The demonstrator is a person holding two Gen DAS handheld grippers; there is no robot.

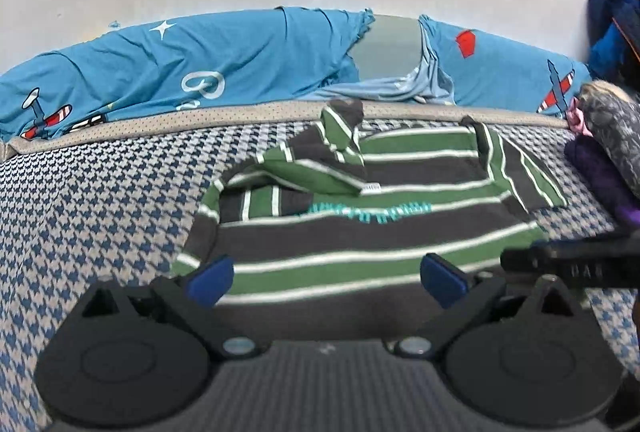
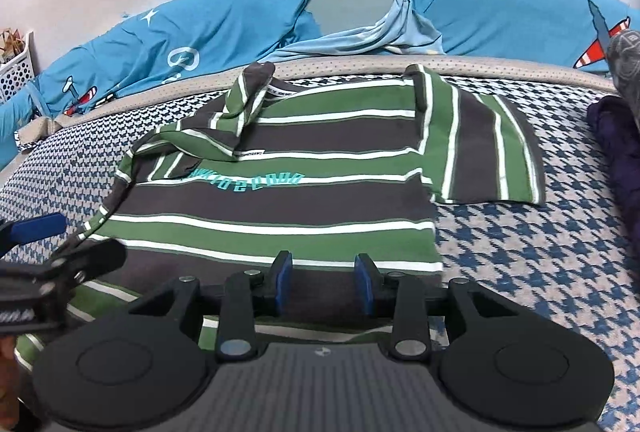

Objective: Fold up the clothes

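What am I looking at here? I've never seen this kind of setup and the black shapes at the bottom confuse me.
Those black shapes are hand-held grasping tools with blue pads; a person carries one in each hand, and each has a wide-angle camera looking forward along its fingers. One picture comes from the left tool, the other from the right tool. Each view also catches the other tool at its edge. Spread on the blue-and-white houndstooth bed cover lies a green, grey and white striped T-shirt, one sleeve already folded in across it. Behind it is a bright blue airplane-print sheet. Both tools are open above the shirt's near hem; neither holds anything.
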